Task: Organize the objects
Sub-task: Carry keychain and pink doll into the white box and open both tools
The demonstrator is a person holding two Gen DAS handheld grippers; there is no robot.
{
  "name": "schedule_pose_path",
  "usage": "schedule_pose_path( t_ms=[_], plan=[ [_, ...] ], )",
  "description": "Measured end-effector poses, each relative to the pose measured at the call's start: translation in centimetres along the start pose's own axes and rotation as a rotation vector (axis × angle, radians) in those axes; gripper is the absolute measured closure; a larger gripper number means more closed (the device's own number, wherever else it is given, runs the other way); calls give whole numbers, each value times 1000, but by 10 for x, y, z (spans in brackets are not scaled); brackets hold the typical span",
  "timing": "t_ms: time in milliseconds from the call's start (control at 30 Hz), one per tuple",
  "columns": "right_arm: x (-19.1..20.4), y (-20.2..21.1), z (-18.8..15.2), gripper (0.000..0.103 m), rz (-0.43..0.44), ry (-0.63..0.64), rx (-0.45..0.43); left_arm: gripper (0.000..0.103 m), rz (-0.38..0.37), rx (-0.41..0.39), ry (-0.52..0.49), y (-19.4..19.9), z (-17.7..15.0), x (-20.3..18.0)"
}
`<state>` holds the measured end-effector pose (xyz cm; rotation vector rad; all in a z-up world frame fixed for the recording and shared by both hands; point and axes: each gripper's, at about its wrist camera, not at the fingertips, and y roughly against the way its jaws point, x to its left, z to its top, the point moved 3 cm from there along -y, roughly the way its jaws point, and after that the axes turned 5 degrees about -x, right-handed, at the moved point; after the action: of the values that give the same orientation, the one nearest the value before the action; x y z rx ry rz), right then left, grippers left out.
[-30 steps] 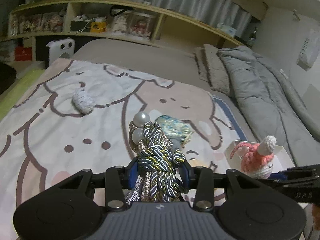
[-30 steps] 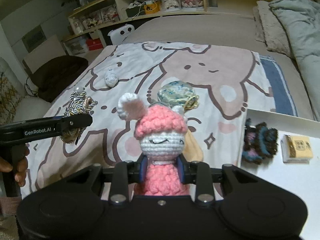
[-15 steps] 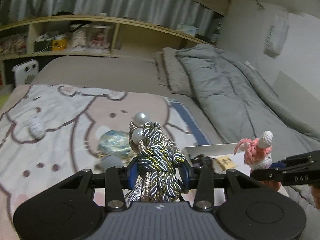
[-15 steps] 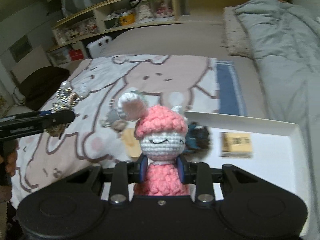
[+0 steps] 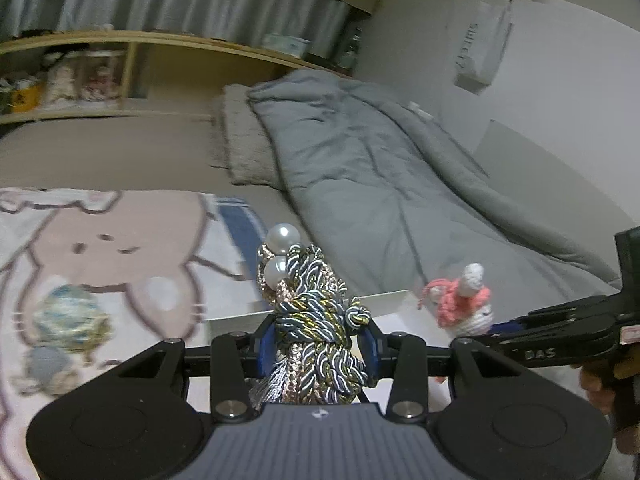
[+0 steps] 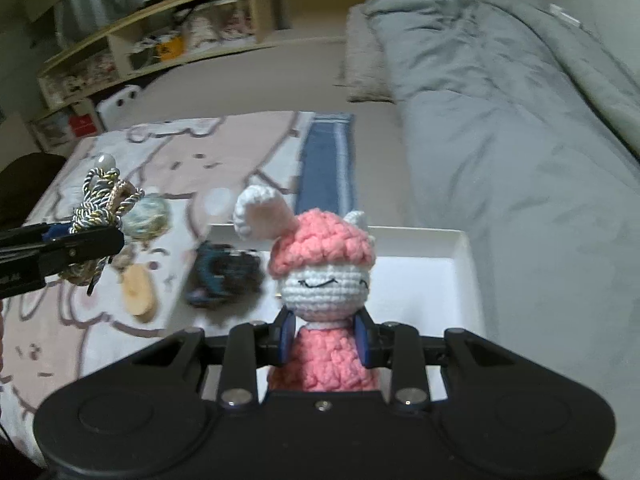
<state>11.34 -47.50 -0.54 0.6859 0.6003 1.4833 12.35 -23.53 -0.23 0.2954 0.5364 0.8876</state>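
Note:
My left gripper (image 5: 318,346) is shut on a braided cord bundle (image 5: 316,320) of navy, gold and silver rope with two pearl beads on top. It also shows in the right wrist view (image 6: 102,208) at the left. My right gripper (image 6: 324,338) is shut on a pink and white crochet bunny doll (image 6: 320,268), held above a white tray (image 6: 460,256). The doll also shows in the left wrist view (image 5: 460,300), over the tray (image 5: 240,314). A dark blue knitted piece (image 6: 224,274) lies at the tray's left side.
A cartoon-print blanket (image 6: 168,152) covers the bed. On it lie a teal-gold ball (image 6: 148,216) and a tan oval piece (image 6: 138,290). A grey duvet (image 6: 500,120) lies on the right. Wooden shelves (image 6: 160,40) line the far wall.
Both grippers have swung to the right with their loads. The doll is now over the white tray and the cord bundle is at the tray's left edge. Both grips are unchanged.

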Motion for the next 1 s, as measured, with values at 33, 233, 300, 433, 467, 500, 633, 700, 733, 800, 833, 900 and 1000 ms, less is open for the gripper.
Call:
schedule_pose_path(
  t_ms=[33, 233, 300, 433, 467, 500, 633, 700, 733, 800, 833, 900, 1000],
  plan=[
    [-8, -2, -1, 71, -13, -7, 5, 60, -17, 4, 8, -10, -2, -7],
    [-48, -17, -8, 71, -41, -70, 37, 60, -84, 51, 51, -63, -20, -39],
    [-59, -24, -11, 71, -39, -84, 52, 60, -104, 63, 69, -80, -28, -46],
    [-70, -39, -17, 71, -21, -97, 79, 60, -132, 96, 102, -114, -42, -58],
    [-72, -43, -17, 71, -12, -96, 85, 60, -140, 104, 110, -122, -46, -60],
    [-74, -48, -17, 71, -13, -96, 96, 60, -150, 108, 119, -129, -49, -62],
    [-82, -60, -13, 71, -37, -94, 115, 60, -181, 124, 183, -159, -60, -65],
    [-86, -66, -12, 71, -42, -101, 123, 60, -183, 131, 220, -170, -63, -64],
    [-88, -68, -13, 71, -42, -105, 126, 60, -179, 135, 241, -176, -66, -62],
    [-90, -74, -12, 71, -39, -119, 132, 60, -168, 139, 272, -186, -69, -60],
    [-91, -77, -12, 71, -39, -124, 134, 60, -151, 139, 278, -190, -71, -58],
    [-90, -83, -12, 71, -43, -125, 138, 60, -112, 148, 266, -199, -74, -57],
    [-85, -95, -10, 71, -48, -119, 147, 60, -63, 167, 256, -208, -78, -52]
  ],
)
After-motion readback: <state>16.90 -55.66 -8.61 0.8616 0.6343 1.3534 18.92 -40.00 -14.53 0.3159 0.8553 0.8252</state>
